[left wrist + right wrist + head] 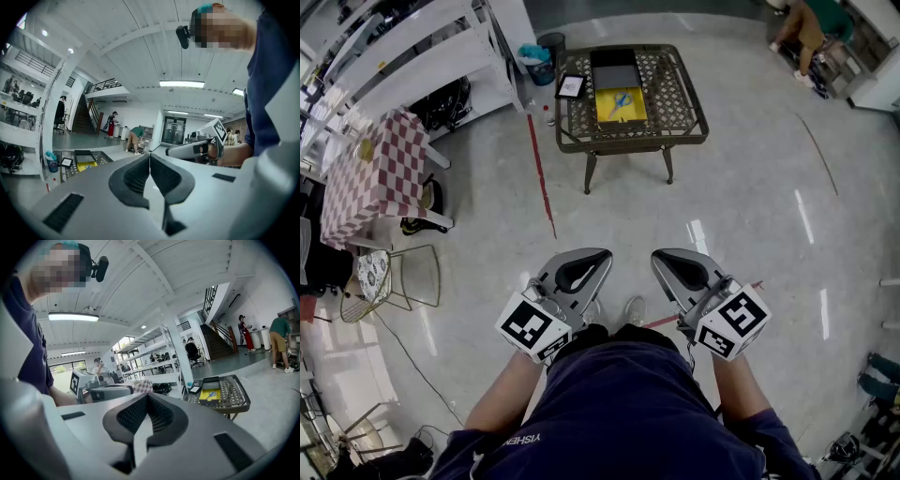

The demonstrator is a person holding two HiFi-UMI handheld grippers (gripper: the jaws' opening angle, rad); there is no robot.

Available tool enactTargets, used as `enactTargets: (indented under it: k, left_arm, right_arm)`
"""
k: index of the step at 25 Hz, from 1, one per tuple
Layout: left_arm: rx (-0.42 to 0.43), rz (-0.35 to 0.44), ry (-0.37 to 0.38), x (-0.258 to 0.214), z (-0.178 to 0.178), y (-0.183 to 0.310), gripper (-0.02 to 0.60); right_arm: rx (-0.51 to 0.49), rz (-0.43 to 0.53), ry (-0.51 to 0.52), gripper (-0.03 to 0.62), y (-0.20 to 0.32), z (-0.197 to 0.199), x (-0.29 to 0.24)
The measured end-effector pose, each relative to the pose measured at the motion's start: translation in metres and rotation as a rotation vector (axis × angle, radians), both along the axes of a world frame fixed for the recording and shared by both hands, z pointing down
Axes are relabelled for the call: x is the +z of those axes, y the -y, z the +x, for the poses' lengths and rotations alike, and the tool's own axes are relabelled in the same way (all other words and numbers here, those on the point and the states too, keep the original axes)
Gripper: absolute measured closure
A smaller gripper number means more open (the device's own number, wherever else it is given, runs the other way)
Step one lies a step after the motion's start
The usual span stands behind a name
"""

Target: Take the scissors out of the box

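Observation:
A yellow box [621,105] sits on a dark metal lattice table [675,94] far ahead, with blue-handled scissors [621,100] lying inside it. The box [209,395] and scissors [212,394] also show in the right gripper view, and the box [86,165] shows small in the left gripper view. My left gripper [598,255] and right gripper [661,257] are held close to my body, well short of the table. Each is shut with nothing between its jaws. The left gripper [150,156] and the right gripper [148,396] show their black pads pressed together.
A black lid or tray [615,67] lies behind the yellow box, and a small framed tablet [571,86] rests on the table's left. A checkered-cloth table [370,173], wire chair [394,277] and white shelving [422,47] stand at left. A red floor line [540,173] runs forward. A person [806,33] crouches at far right.

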State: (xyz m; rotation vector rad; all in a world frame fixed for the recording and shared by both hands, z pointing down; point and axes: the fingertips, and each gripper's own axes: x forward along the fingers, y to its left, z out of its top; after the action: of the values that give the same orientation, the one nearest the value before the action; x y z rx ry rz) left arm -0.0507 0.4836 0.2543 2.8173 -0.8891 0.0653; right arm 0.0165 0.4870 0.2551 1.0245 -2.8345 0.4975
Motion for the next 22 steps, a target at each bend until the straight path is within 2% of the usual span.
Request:
enactTargets:
  k: [12, 22]
  left_arm:
    - [-0.005, -0.012, 0.009, 0.005, 0.01, 0.0, 0.557]
    - [-0.021, -0.016, 0.027, 0.012, 0.038, 0.011, 0.557]
  right_arm:
    - [0.009, -0.004, 0.015, 0.577, 0.003, 0.009, 0.002]
    - [0.002, -0.02, 0.024, 0.576, 0.013, 0.042, 0.012]
